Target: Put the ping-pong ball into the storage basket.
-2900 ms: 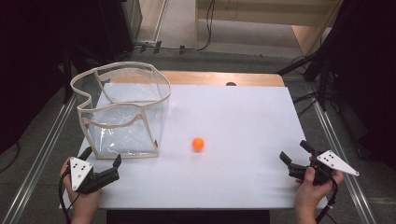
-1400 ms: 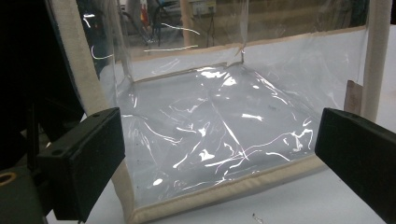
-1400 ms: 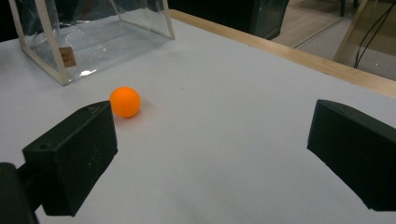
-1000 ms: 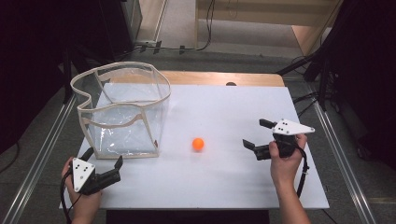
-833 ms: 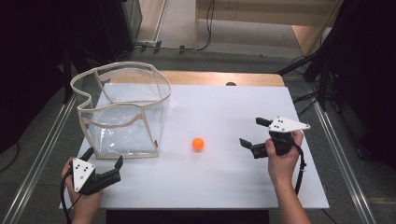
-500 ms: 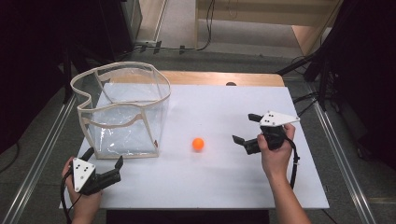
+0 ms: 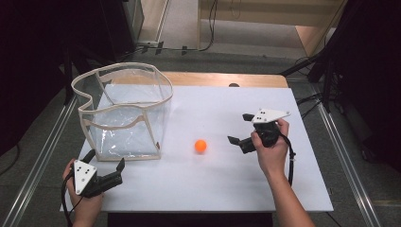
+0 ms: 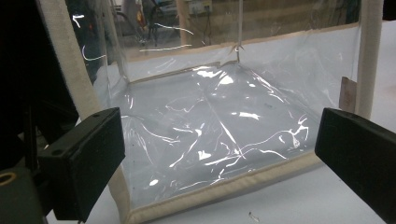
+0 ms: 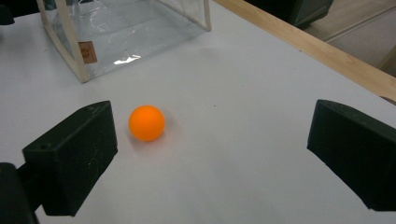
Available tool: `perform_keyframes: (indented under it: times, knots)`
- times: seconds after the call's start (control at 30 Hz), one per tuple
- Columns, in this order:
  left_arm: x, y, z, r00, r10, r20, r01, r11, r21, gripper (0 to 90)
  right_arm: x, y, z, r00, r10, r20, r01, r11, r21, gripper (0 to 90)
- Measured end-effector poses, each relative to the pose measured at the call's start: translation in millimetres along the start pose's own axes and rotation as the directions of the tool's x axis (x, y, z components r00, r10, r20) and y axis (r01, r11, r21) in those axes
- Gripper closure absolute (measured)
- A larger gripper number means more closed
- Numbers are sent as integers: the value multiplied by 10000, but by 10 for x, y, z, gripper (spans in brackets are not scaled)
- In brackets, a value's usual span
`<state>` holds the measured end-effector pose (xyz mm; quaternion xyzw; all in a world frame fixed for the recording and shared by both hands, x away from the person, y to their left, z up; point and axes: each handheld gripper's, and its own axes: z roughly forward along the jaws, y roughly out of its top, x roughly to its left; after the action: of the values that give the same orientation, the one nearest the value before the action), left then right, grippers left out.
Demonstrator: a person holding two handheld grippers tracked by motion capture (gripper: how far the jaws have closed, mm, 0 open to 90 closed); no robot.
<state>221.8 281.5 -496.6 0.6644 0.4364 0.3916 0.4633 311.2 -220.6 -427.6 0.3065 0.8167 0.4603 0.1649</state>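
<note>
On the white table (image 7: 283,189) the orange ball (image 7: 201,145) lies free, right of the clear bag (image 7: 124,113); our right gripper (image 7: 241,128), jaws apart, approaches it; next we must straddle and close; our left gripper (image 7: 106,164) waits, jaws apart, by the bag.

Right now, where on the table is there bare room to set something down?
Widest bare patch: the table behind the orange ball, between the clear bag and the right gripper. The near strip between both hands is bare too. It is tightest on the left, where the left gripper nears the bag.
</note>
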Motion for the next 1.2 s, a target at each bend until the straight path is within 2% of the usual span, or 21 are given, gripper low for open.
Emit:
perform_keyframes:
  times: [0.47,0.67,1.2]
  knots:
    - [0,0,0,10000,12,0,-12,10000,8,21,20,78,147,9992,-102,-385,119,9989,450,0]
    - [0,0,0,10000,28,8,-28,10000,13,21,43,135,241,9985,-229,-498,272,9957,886,0]
    - [-3,-1,3,10000,36,53,-37,10000,6,21,65,210,415,9965,-283,-789,392,9894,1400,0]
